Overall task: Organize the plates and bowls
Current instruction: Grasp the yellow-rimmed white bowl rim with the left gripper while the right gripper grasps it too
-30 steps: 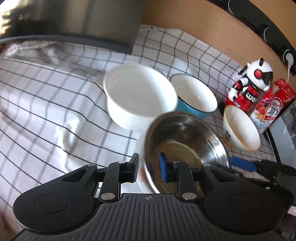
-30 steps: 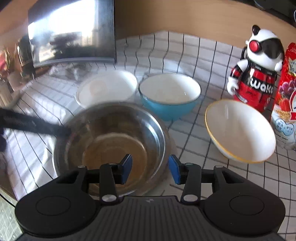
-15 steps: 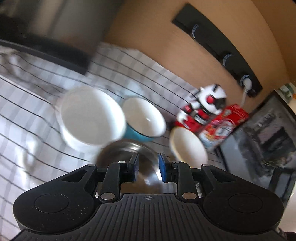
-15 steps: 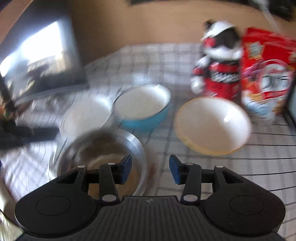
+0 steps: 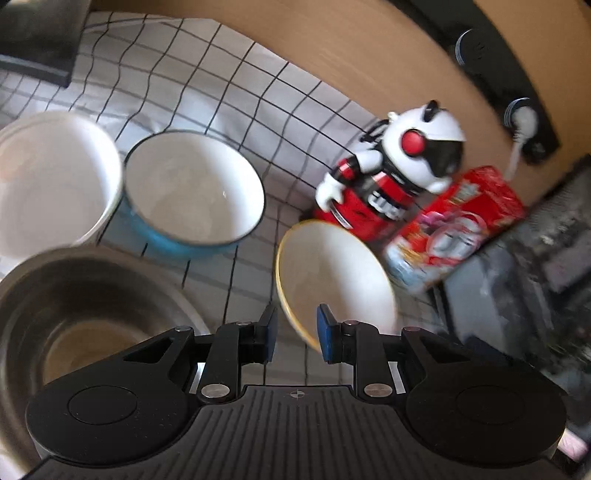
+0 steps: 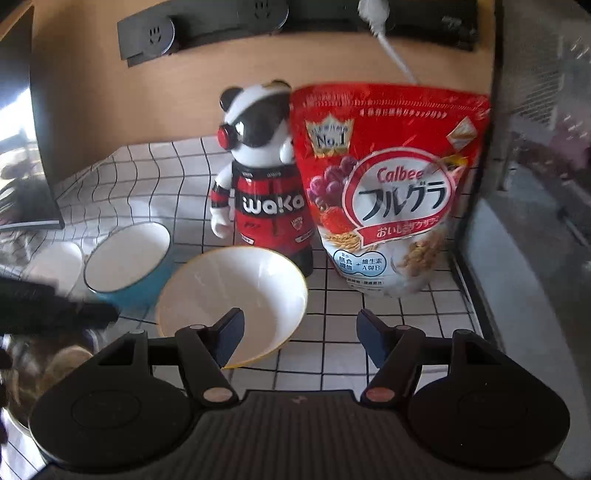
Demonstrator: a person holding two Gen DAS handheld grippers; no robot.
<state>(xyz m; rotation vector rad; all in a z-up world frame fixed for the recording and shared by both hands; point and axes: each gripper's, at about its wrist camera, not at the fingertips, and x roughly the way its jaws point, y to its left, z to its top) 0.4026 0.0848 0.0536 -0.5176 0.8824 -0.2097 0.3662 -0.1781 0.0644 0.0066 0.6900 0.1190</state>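
Note:
A yellow-rimmed white bowl [image 5: 332, 273] [image 6: 236, 291] sits on the checked cloth. My left gripper [image 5: 294, 332] is open and empty, its fingers either side of this bowl's near rim. My right gripper [image 6: 299, 338] is wide open and empty, its left finger over the same bowl's near side. A blue bowl [image 5: 192, 192] [image 6: 127, 262], a white bowl [image 5: 48, 177] [image 6: 55, 266] and a steel bowl [image 5: 77, 325] [image 6: 40, 369] stand to the left. The left gripper arm [image 6: 51, 314] shows dark and blurred in the right wrist view.
A panda robot toy [image 5: 388, 173] [image 6: 266, 188] and a red cereal bag [image 5: 454, 225] [image 6: 391, 184] stand behind the yellow-rimmed bowl. A dark appliance [image 5: 524, 295] [image 6: 535, 221] borders the right. A wooden wall with a socket strip [image 6: 295, 22] is behind.
Both grippers have swung right, away from the steel bowl and toward the yellow-rimmed bowl. My right gripper has opened wider. My left gripper has opened slightly.

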